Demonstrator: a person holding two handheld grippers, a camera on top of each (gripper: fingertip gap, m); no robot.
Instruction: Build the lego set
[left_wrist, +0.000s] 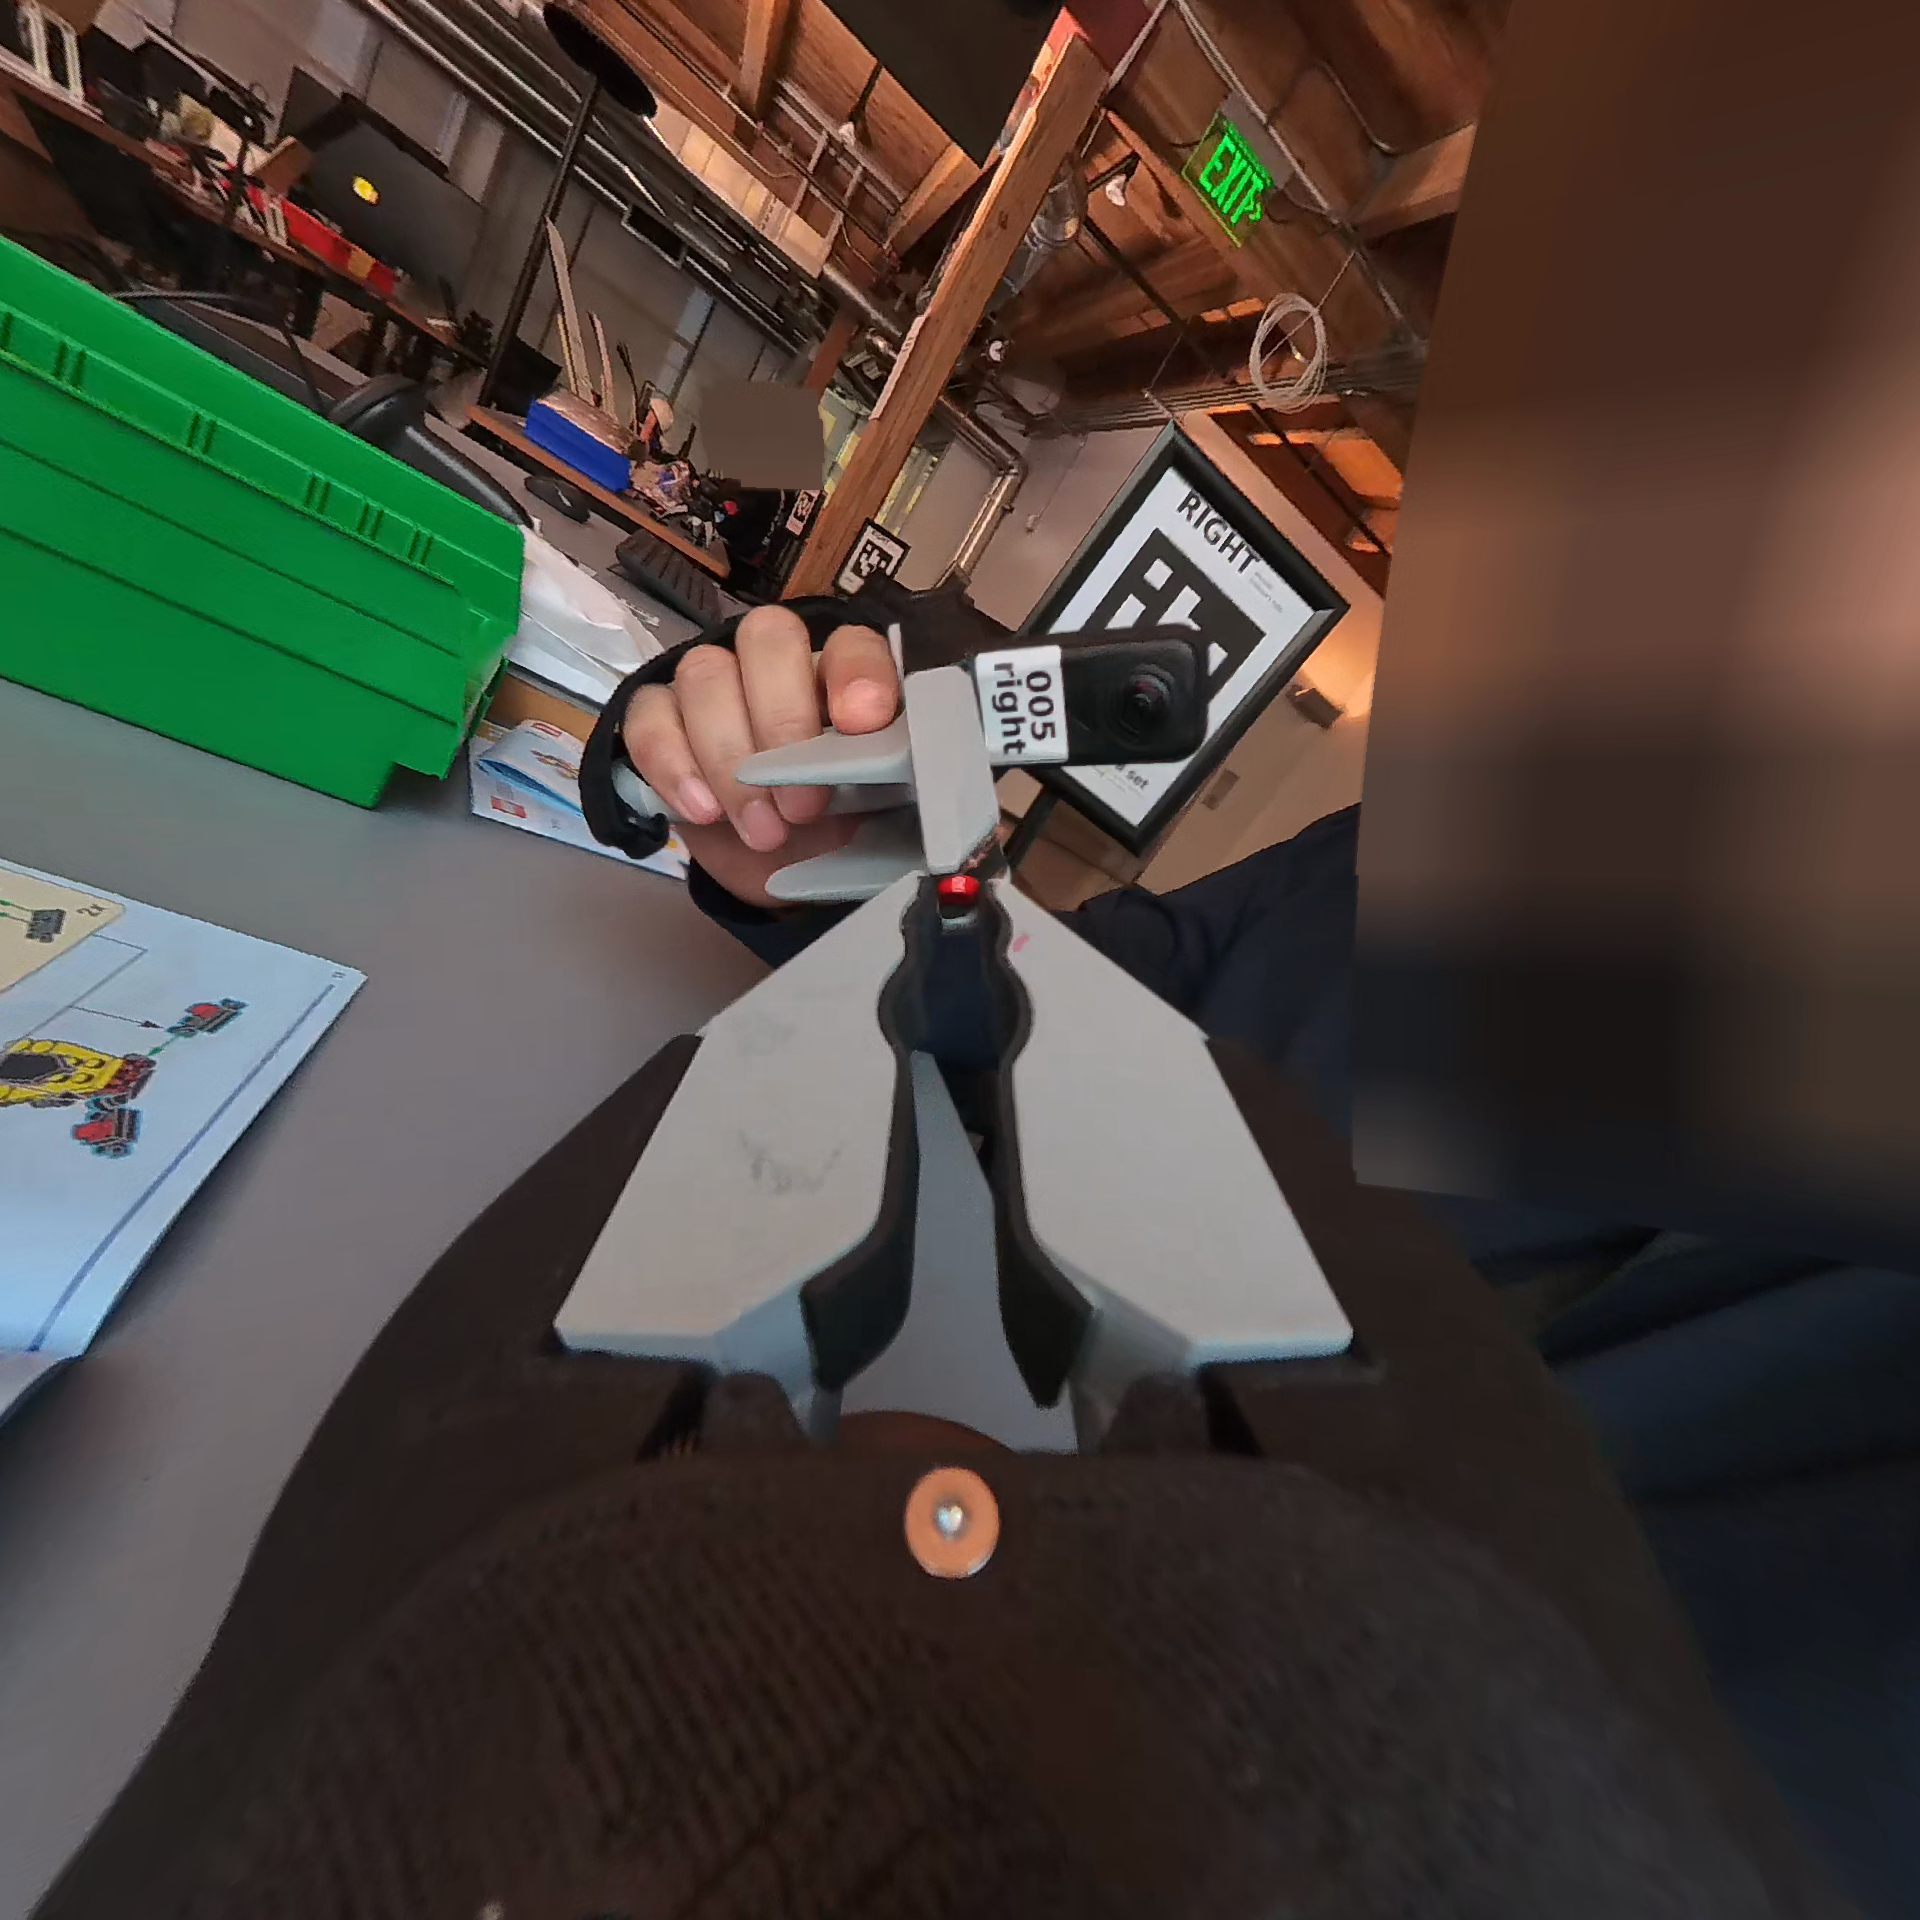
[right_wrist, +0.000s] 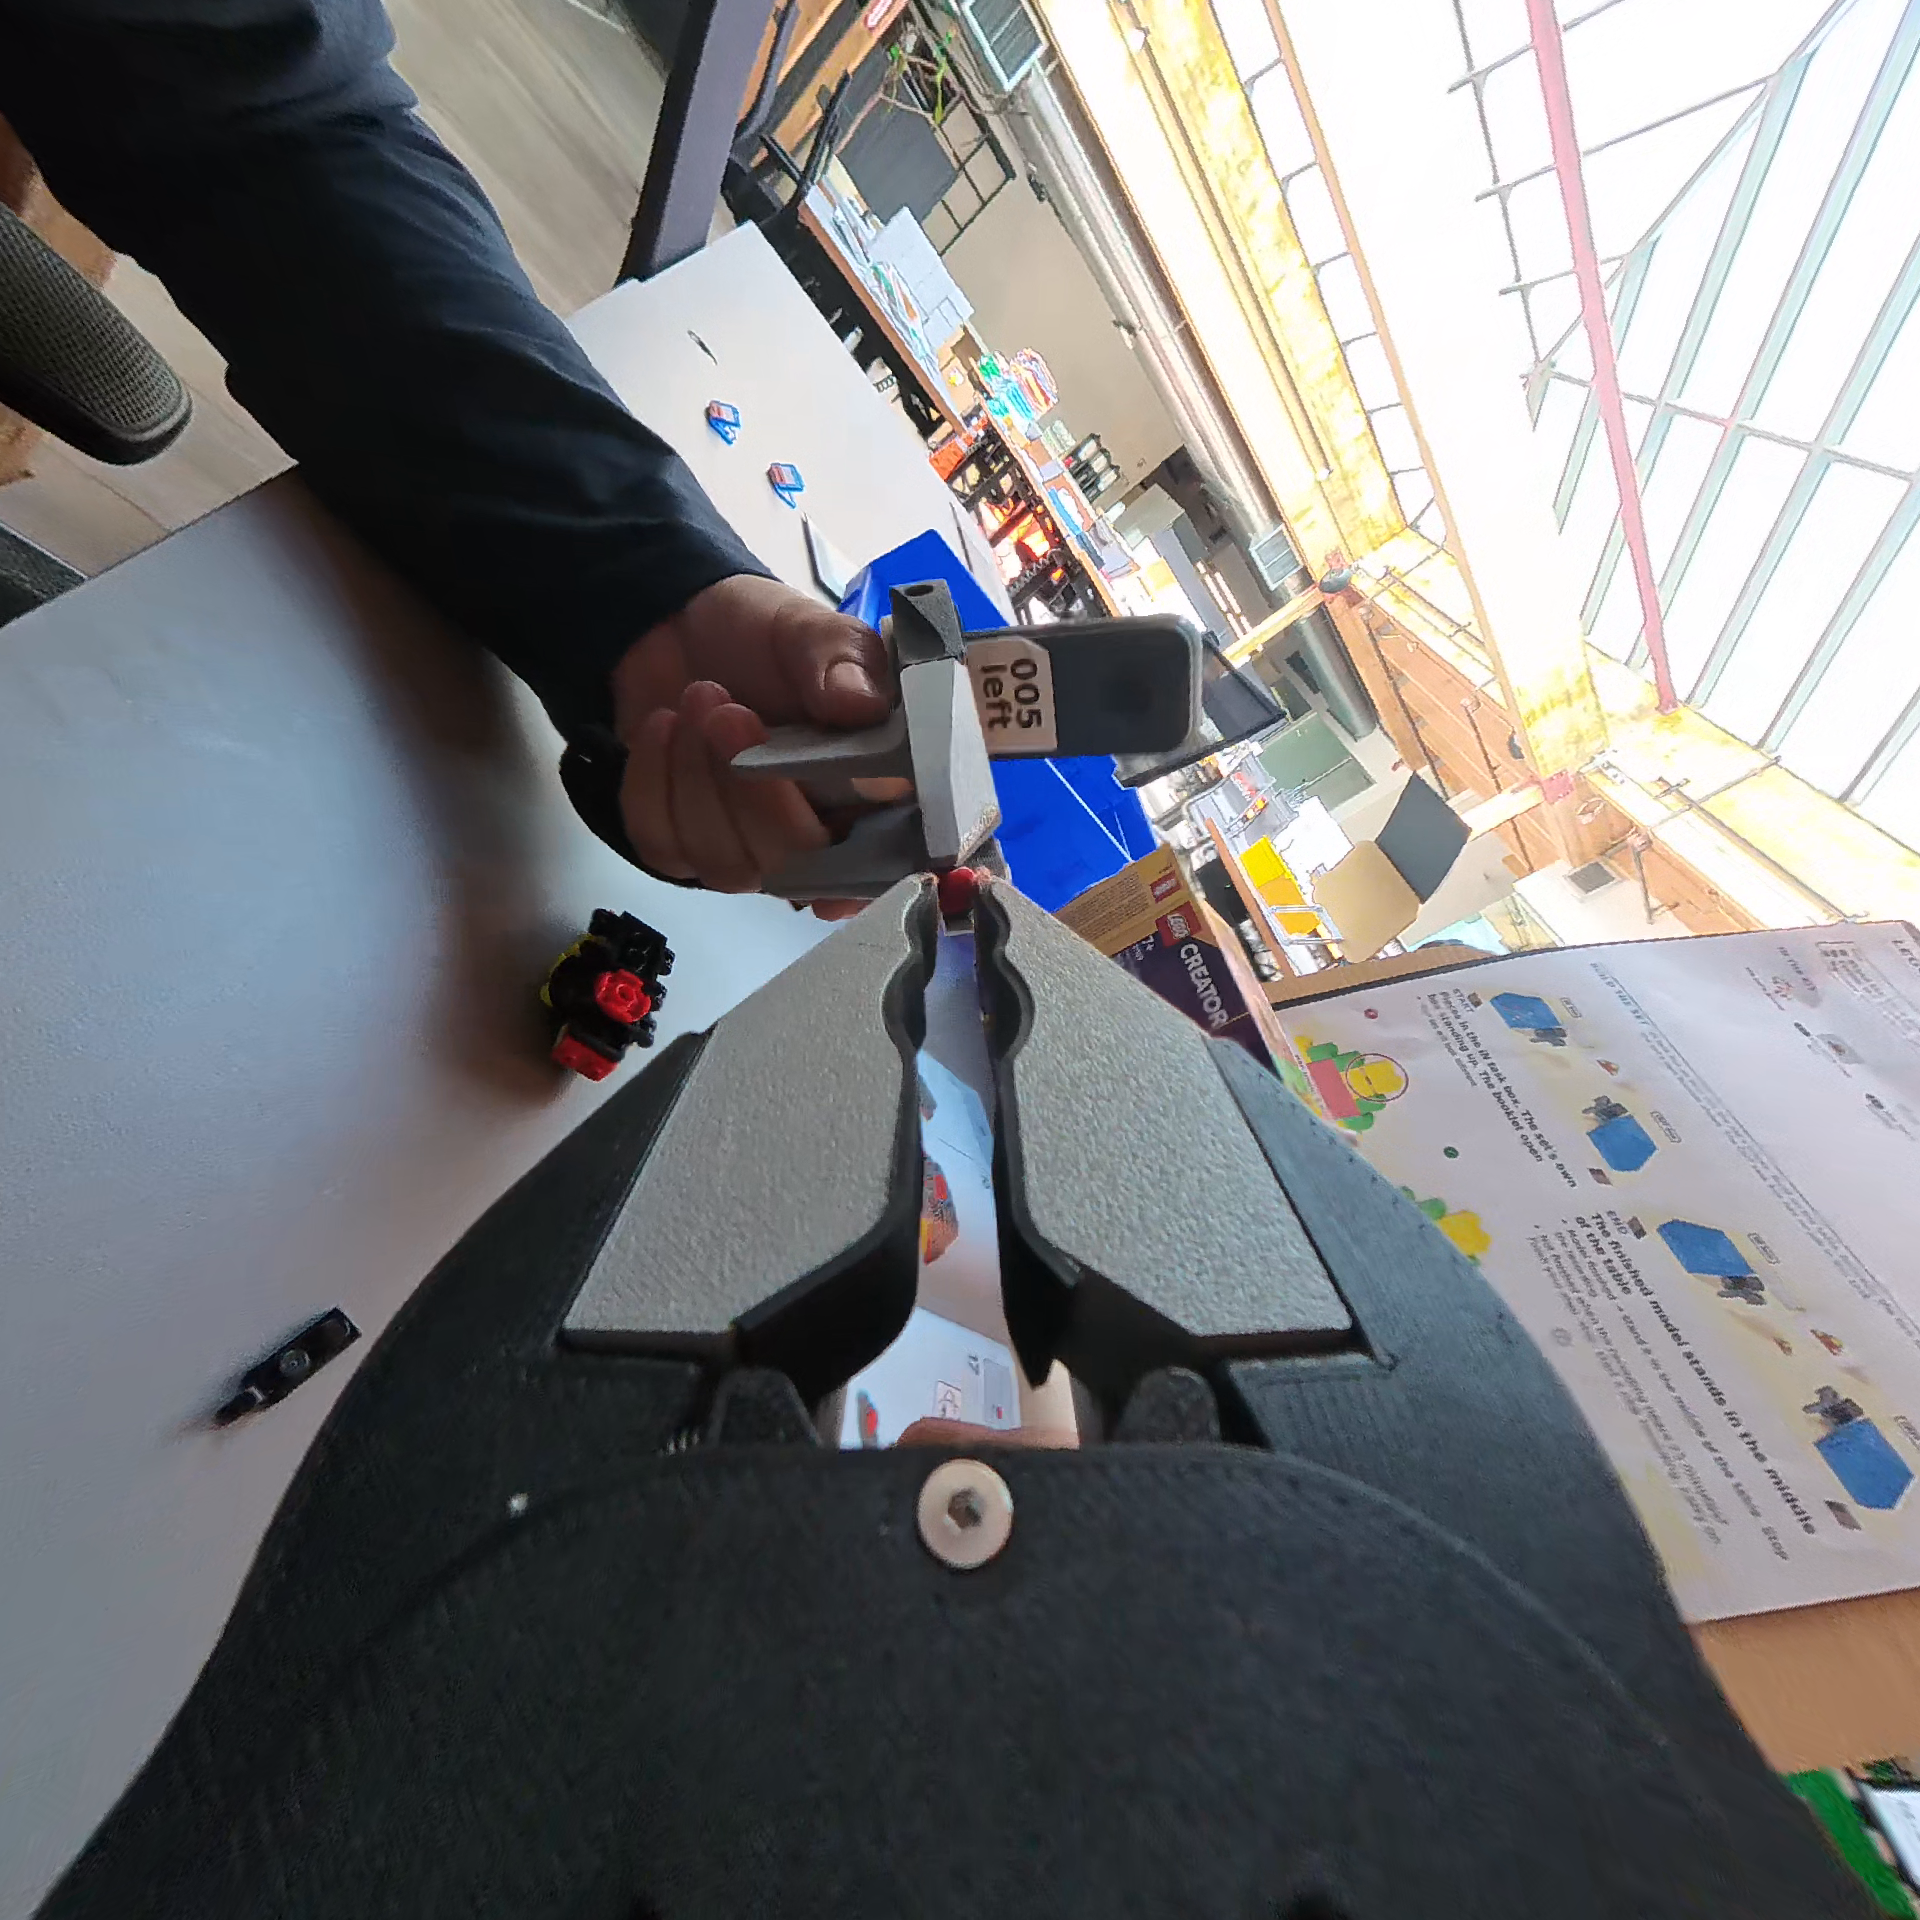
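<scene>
My left gripper (left_wrist: 956, 906) and my right gripper (right_wrist: 958, 902) meet tip to tip above the table. Both are shut on the same small red lego piece (left_wrist: 956, 888), which also shows in the right wrist view (right_wrist: 958, 886). I cannot tell whether it is one piece or two joined. The right gripper (left_wrist: 961, 862) comes at it from above in the left wrist view, held by a hand. The left gripper (right_wrist: 971, 847) shows likewise in the right wrist view. A black, yellow and red lego model (right_wrist: 608, 987) lies on the table to the left.
An open instruction booklet (left_wrist: 156, 1091) lies on the grey table (left_wrist: 468, 935) beside a green bin (left_wrist: 208, 540). A blue bin (right_wrist: 1049, 821), a lego box (right_wrist: 1174, 935) and a printed sheet (right_wrist: 1662, 1195) lie right. A small black part (right_wrist: 286, 1366) lies near left. The grippers are tip to tip, or close to it.
</scene>
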